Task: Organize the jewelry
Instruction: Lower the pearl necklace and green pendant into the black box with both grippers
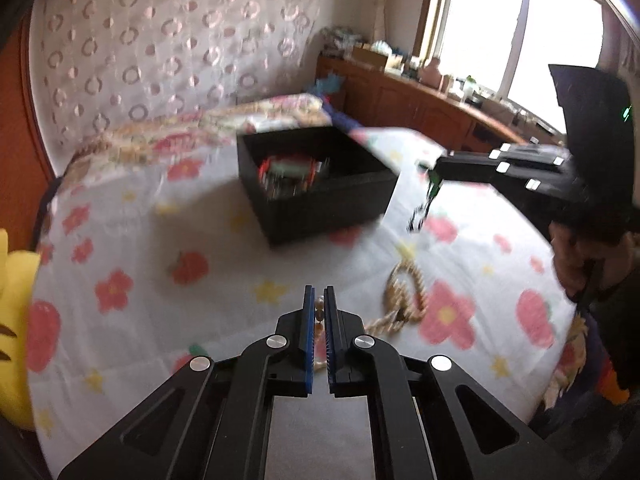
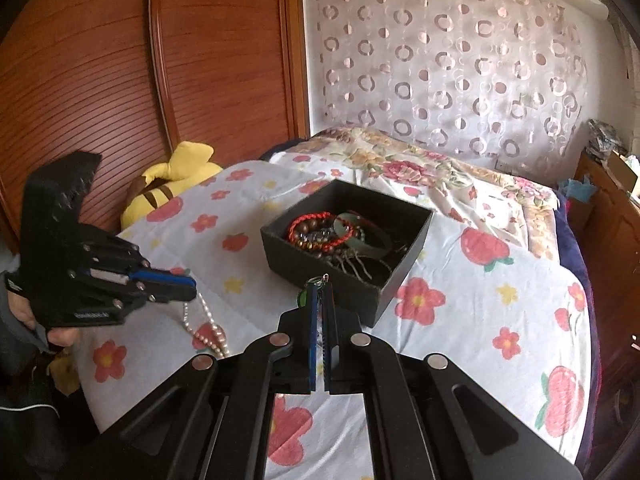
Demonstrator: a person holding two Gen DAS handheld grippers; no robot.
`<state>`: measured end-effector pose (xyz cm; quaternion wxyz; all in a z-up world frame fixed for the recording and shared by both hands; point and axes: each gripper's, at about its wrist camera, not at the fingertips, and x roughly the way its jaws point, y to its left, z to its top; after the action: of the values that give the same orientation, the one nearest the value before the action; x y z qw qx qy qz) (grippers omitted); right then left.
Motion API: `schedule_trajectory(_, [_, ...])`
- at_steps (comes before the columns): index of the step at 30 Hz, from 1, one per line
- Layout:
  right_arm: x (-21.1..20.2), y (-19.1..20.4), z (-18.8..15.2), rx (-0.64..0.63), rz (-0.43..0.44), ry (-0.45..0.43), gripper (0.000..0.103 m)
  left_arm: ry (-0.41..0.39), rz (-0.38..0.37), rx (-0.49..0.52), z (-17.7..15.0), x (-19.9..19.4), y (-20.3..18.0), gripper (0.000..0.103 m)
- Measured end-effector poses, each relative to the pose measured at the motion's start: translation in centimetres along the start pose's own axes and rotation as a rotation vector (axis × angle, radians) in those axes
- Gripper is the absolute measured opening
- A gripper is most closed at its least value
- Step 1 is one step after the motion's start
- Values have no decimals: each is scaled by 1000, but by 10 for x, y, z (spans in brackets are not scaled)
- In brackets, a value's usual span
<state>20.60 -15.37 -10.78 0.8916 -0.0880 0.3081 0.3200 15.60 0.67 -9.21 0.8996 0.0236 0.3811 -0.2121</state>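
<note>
1. Left tongs (image 1: 319, 300) angle down over the bed (image 1: 168, 240), pinching a pearl necklace (image 1: 400, 284) whose rest trails on the sheet.
2. Right tongs (image 2: 320, 300), likewise tilted, pinch a blurry green chain (image 1: 424, 204).
3. Black box (image 2: 348, 248) holds bracelets (image 2: 320, 232).

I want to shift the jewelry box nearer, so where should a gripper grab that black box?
Probably pinch the black box by the rim of its near wall, coming down from above: the top is open and the walls stand thin and upright.
</note>
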Motion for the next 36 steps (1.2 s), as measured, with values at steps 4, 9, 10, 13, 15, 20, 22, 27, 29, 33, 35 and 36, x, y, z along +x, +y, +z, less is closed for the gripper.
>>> schedule_trajectory(4, [-12, -1, 13, -11, -10, -37, 3, -83, -18, 13, 28, -22, -6, 3])
schedule_trajectory(9, [-26, -3, 33, -29, -24, -86, 3, -188, -28, 40, 74, -44, -14, 3])
schedule_trajectory(10, [-28, -3, 38, -34, -26, -95, 3, -202, -28, 41, 80, -47, -15, 3])
schedule_trajectory(13, [-34, -5, 52, -48, -34, -123, 3, -252, -20, 51, 107, -55, -18, 3])
schedule_trajectory(15, [-37, -7, 64, -60, -40, -141, 3, -286, -17, 58, 126, -61, -20, 3])
schedule_trajectory(20, [-39, -13, 86, -75, -50, -173, 3, -349, -11, 73, 165, -75, -21, 3])
schedule_trajectory(22, [-35, -16, 91, -77, -50, -178, 3, -364, -6, 82, 178, -76, -22, 3])
schedule_trajectory(27, [-15, -25, 91, -63, -38, -149, 3, -324, 12, 73, 189, -50, -15, 3])
schedule_trajectory(29, [-5, -28, 84, -55, -30, -127, 3, -290, 13, 57, 184, -32, -8, 3])
schedule_trajectory(33, [16, -30, 69, -32, -12, -80, 3, -205, 9, 20, 164, 3, 7, 4])
schedule_trajectory(35, [26, -30, 62, -23, -9, -57, 3, -166, 5, 6, 152, 19, 13, 4])
schedule_trajectory(36, [31, -30, 58, -18, -5, -45, 3, -147, 6, 1, 146, 26, 15, 4])
